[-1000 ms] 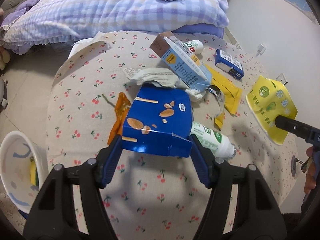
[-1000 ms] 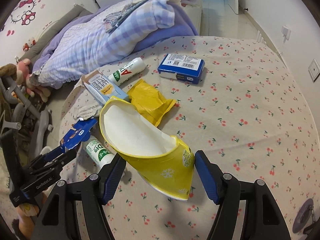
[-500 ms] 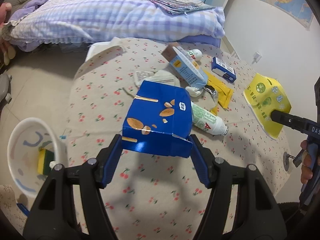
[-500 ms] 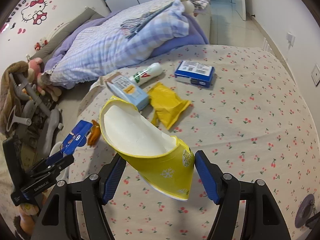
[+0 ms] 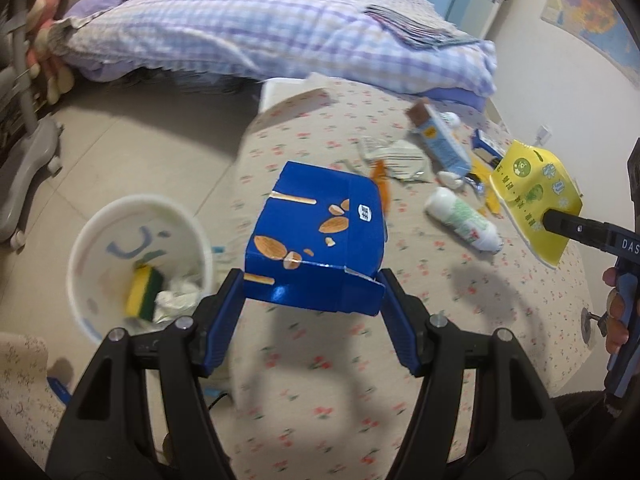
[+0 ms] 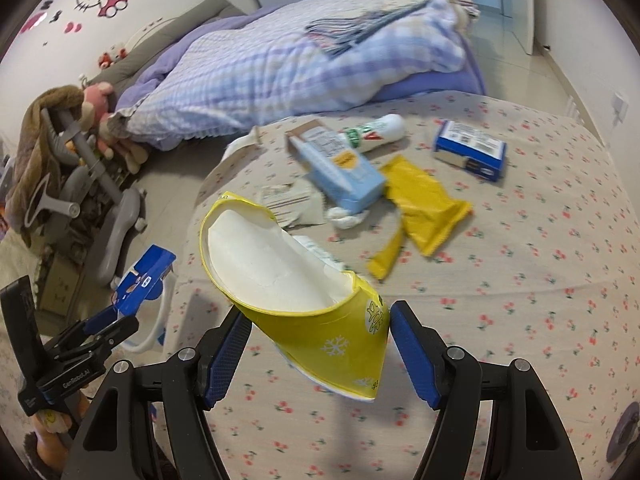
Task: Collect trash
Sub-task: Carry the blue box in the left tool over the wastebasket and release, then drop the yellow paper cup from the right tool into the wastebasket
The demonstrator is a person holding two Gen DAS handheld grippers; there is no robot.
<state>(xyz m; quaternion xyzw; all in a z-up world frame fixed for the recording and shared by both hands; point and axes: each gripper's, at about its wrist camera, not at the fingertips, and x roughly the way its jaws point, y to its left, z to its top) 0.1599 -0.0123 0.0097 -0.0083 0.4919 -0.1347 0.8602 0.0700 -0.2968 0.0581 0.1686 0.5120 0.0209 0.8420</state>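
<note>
Your left gripper (image 5: 312,300) pinches a blue box (image 5: 316,240) near the white bin (image 5: 80,248); your right gripper (image 6: 320,344) pinches a yellow cup (image 6: 320,320) over the table (image 6: 540,280).

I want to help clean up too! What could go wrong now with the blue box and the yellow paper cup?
The blue box is wide next to the white bin, so dropped off-centre it might catch the rim and land on the floor. The squashed yellow cup is pinched only near its base by the right gripper, so it could slip. The bin sits low beside the table, making aiming harder.
</note>
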